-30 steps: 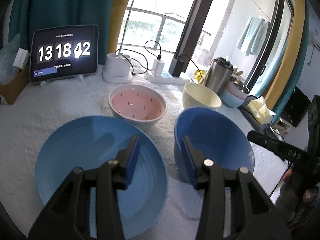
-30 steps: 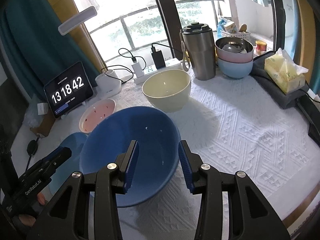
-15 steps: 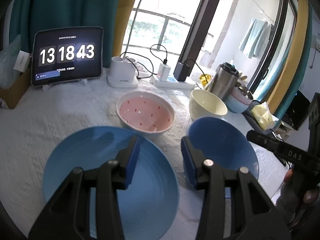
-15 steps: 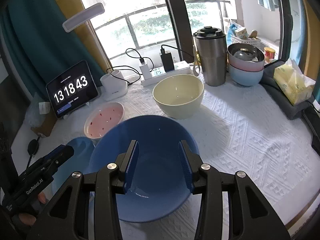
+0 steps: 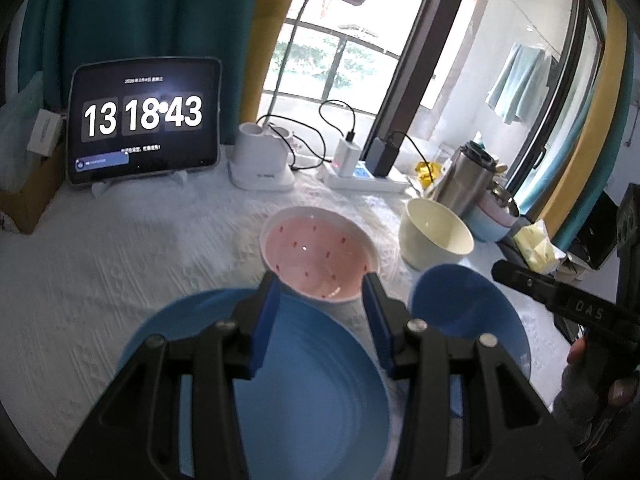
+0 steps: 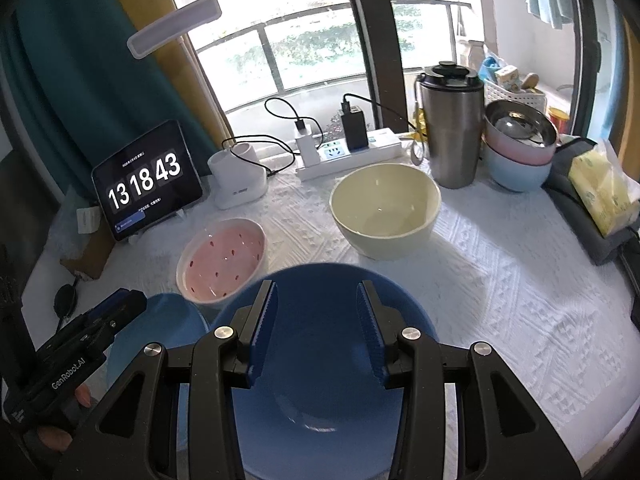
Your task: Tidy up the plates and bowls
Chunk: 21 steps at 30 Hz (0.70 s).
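Bowls and one plate made up the whole job here. The blue plate (image 5: pixel 304 392) lay flat on the tabletop (image 6: pixel 500 280) right under the left tool (image 5: pixel 320 312), with the pink speckled bowl (image 5: pixel 318 254) just beyond its far rim, maybe touching, hard to say. The dark blue bowl (image 6: pixel 328 344) sat beside the plate, directly below the right tool (image 6: pixel 316 324), and the cream bowl (image 6: pixel 386 208) stood further back, apart from the others. Behind that: a steel tumbler (image 6: pixel 452 128), a stack of pastel bowls (image 6: pixel 518 152), a power strip (image 6: pixel 348 152) and a tablet clock (image 6: pixel 146 180).

Both tools were released, jaws partly apart with nothing between the pads, hovering above the dishes rather than on them.

Best guess is the step was lining up a first grab. To do it well, each tool would probably want to come down over a rim, one pad inside and one outside, since the jaws looked far too narrow to span a whole bowl. The plate's low edge looked the trickiest, so nesting bowls first and keeping the two tools from crossing seemed the safer order.
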Motion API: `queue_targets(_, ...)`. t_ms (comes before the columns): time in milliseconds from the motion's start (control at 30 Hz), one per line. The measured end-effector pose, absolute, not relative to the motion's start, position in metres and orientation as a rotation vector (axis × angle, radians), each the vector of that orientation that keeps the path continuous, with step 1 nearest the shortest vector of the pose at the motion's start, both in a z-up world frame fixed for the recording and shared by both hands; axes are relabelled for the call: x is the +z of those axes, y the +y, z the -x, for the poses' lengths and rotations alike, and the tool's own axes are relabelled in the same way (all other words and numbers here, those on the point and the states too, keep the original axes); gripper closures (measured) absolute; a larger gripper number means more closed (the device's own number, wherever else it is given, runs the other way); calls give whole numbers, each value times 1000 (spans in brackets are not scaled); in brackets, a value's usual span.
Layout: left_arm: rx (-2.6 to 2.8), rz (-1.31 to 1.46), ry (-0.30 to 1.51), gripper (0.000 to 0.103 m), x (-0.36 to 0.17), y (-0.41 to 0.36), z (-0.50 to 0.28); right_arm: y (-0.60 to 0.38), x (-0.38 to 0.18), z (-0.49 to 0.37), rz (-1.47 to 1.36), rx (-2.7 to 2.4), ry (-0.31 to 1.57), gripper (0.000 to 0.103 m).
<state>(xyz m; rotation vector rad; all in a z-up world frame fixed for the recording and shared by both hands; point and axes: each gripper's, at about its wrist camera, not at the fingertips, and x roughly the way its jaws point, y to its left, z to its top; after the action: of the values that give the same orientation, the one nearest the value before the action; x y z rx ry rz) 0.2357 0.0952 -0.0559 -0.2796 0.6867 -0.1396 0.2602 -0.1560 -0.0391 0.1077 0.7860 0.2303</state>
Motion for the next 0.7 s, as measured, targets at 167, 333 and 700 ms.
queue_targets(167, -135, 281, 691, 59, -52, 103, -247, -143, -31, -274, -89, 239, 783, 60)
queue_targets(333, -122, 288, 702, 59, -49, 113, -260, -130, -25, -289, -78, 256, 786, 60)
queue_targets(700, -103, 340, 750, 59, -56, 133, -292, -105, -29, -327, -106, 275, 868, 60)
